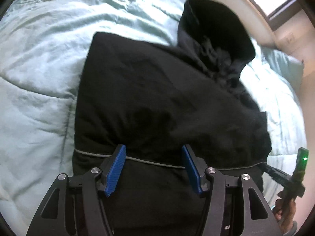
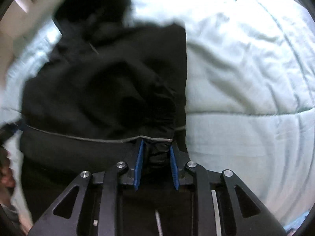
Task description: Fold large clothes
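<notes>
- Left gripper (image 1: 154,158) nearest the lens in the left wrist view: jaws spread wide and released, blue pads (image 1: 116,169) sat over the black jacket (image 1: 157,98) with nothing between them.
- Right gripper (image 2: 156,151) in its own view: jaws narrowed and clenched on a bunched fold of the jacket (image 2: 102,82) at the grey piping line (image 2: 78,137).
- Same piping (image 1: 137,159) ran across the garment just past the left fingertips.
- Right gripper (image 1: 283,177) also showed at the left view's right edge, green LED lit, held in a hand (image 1: 285,212).
- Jacket lay partly folded on the bed, body flat and rumpled toward its right side.
- Hood (image 1: 214,29) lay at the far end, opening upward.
- Pale green comforter (image 1: 39,78) underneath, around the jacket on all visible sides.
- Right view blurred; far-left detail unclear.
</notes>
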`<state>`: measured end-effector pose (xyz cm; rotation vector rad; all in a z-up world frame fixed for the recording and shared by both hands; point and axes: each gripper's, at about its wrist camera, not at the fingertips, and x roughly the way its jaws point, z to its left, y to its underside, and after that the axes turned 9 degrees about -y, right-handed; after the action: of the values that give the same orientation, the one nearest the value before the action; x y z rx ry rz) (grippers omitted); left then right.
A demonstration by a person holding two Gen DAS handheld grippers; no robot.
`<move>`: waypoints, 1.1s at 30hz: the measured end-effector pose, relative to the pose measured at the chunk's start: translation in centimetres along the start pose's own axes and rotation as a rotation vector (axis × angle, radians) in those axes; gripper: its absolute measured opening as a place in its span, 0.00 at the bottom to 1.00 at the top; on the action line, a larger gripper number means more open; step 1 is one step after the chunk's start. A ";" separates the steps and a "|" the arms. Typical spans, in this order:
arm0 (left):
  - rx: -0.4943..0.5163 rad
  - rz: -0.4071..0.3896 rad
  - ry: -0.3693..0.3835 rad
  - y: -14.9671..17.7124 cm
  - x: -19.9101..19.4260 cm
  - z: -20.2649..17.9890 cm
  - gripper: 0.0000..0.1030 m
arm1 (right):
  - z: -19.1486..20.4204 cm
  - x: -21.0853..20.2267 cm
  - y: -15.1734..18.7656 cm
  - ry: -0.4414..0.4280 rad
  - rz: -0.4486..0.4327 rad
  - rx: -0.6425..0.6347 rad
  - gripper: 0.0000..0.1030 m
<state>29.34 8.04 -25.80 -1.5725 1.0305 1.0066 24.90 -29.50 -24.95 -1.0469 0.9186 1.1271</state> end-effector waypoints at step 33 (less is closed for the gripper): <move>0.146 -0.276 0.007 -15.4 -7.0 -5.4 0.59 | 8.1 -6.0 -14.3 -0.114 -0.155 -0.132 0.50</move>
<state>42.47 6.54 -13.91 -1.5473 0.8437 0.7215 38.16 -24.59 -14.62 -1.1295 0.6681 1.1167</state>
